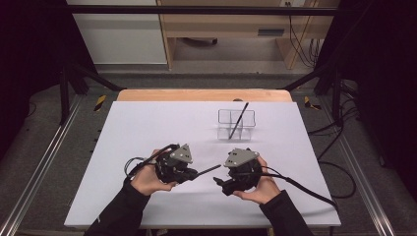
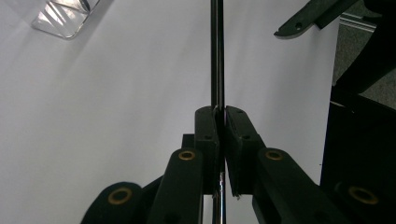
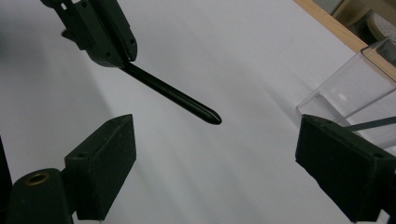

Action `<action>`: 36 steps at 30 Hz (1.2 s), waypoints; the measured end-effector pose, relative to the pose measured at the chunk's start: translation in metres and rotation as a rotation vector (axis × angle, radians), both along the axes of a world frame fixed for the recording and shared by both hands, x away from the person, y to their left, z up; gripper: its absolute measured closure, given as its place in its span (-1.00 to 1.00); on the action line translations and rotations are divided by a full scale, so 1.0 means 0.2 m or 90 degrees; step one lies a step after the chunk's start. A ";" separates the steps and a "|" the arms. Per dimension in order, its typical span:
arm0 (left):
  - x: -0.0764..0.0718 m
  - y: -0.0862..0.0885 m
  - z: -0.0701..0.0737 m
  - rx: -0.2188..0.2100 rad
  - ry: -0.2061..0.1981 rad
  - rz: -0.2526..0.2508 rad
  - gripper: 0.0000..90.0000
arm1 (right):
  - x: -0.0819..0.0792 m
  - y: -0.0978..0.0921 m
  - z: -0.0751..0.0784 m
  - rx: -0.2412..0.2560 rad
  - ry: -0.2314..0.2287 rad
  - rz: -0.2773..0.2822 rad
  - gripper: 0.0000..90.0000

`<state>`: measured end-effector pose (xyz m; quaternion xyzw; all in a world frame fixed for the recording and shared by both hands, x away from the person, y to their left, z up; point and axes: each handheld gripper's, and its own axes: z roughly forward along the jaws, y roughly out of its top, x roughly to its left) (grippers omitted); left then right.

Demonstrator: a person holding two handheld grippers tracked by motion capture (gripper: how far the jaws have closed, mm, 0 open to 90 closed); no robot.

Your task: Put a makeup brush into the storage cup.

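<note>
My left gripper [image 1: 193, 173] is shut on a thin black pen [image 1: 209, 170], whose free end sticks out to the right. In the left gripper view the jaws [image 2: 221, 113] pinch the pen [image 2: 216, 56], which runs straight ahead. My right gripper [image 1: 221, 178] faces it, open, with its jaws pointing left just past the pen's tip. Its own view shows the two pads wide apart [image 3: 217, 135]; the pen's rounded tip [image 3: 205, 114] hangs ahead of the gap, and the left gripper [image 3: 100, 32] is behind it.
A clear plastic divided holder [image 1: 236, 123] stands on the white table sheet [image 1: 147, 137] beyond the grippers, with a second black pen [image 1: 240, 119] leaning in it. The holder [image 3: 355, 86] lies ahead and to the right in the right gripper view. The table's wooden far edge [image 1: 196, 94] runs behind it.
</note>
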<state>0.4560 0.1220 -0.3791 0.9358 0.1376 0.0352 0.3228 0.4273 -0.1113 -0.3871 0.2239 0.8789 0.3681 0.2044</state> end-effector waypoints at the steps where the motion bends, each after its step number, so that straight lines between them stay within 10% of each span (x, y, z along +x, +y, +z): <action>1: 0.00 0.00 0.00 0.000 0.000 0.000 0.86 | 0.00 0.00 0.00 0.000 0.000 0.000 -0.71; 36: 0.02 -0.08 0.01 0.037 0.056 -0.035 0.86 | -0.03 0.15 -0.01 -0.167 -0.027 0.139 -0.29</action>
